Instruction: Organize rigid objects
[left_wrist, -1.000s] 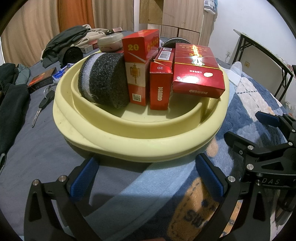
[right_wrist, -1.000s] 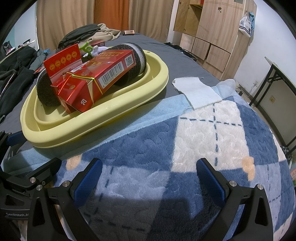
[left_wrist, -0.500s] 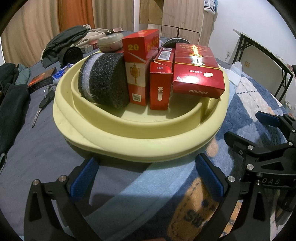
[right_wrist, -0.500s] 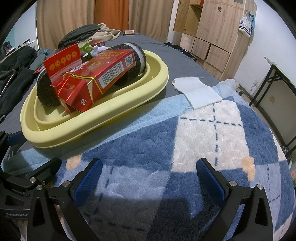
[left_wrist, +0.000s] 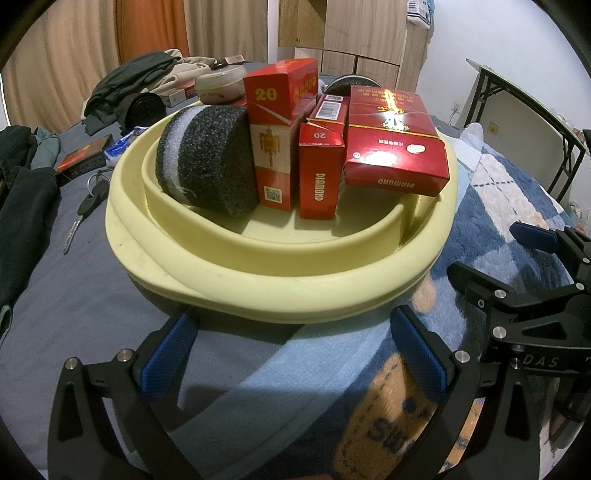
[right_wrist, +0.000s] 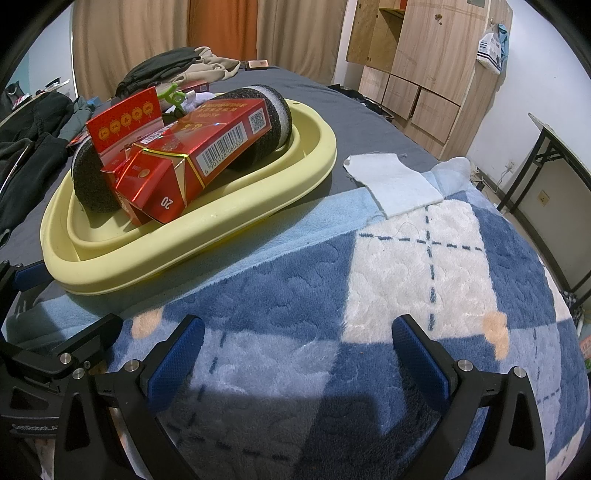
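Left wrist view: the yellow tray (left_wrist: 258, 291) on the bed holds a foam block (left_wrist: 210, 162) and three red boxes (left_wrist: 395, 147). Left gripper (left_wrist: 291, 354) and right gripper (right_wrist: 295, 350) are both spread wide, empty, over the blanket (right_wrist: 406, 266).

Yellow tray (left_wrist: 258, 284) holds three red boxes (left_wrist: 395, 147) beside a dark sponge (left_wrist: 214, 162), left gripper (left_wrist: 291, 354) jaws apart.

Nothing has moved or changed since the earlier pictures.

Grey bed (left_wrist: 85, 295) under yellow basin (left_wrist: 258, 291), plaid blanket (right_wrist: 369, 295), clothes (left_wrist: 22, 177).
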